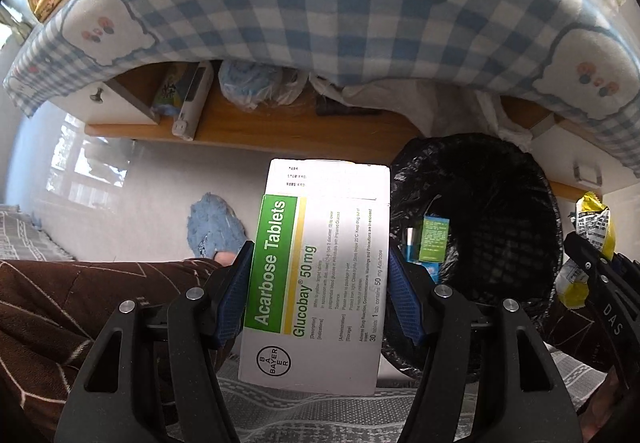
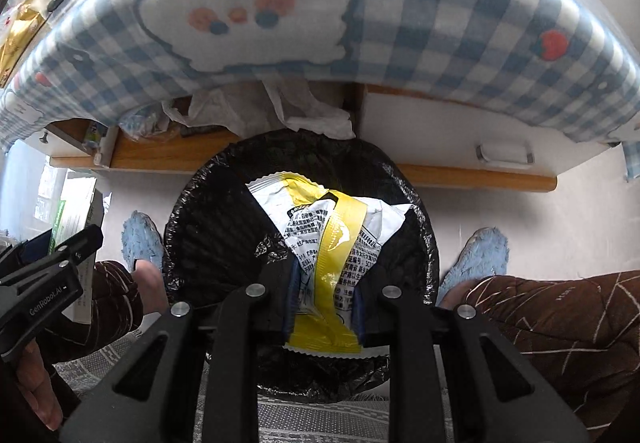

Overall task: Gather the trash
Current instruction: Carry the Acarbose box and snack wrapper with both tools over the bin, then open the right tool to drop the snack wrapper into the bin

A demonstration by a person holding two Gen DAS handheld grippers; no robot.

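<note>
1. White cardboard medicine box with a green label band (image 1: 316,263): clamped by its long edges between the blue pads of the left gripper (image 1: 320,283), jaws about mid-width. The box hangs just left of the bin rim, over pale floor.
2. Crumpled yellow-and-white foil snack wrapper (image 2: 328,259): pinched in the right gripper (image 2: 324,307), jaws nearly closed on it. It sits directly above the bin mouth.
3. Round bin lined with a black plastic bag (image 2: 416,203): mouth open; a small green-and-blue carton (image 1: 432,239) lies inside against the left wall, the rest of the interior is dark.
4. Far rim lies under the wooden shelf edge (image 2: 480,175) of a table draped in blue-checked cloth (image 2: 460,43).
5. Fluffy blue slippers (image 2: 480,255) and brown patterned trouser legs (image 2: 560,323) flank the bin on both sides.
</note>
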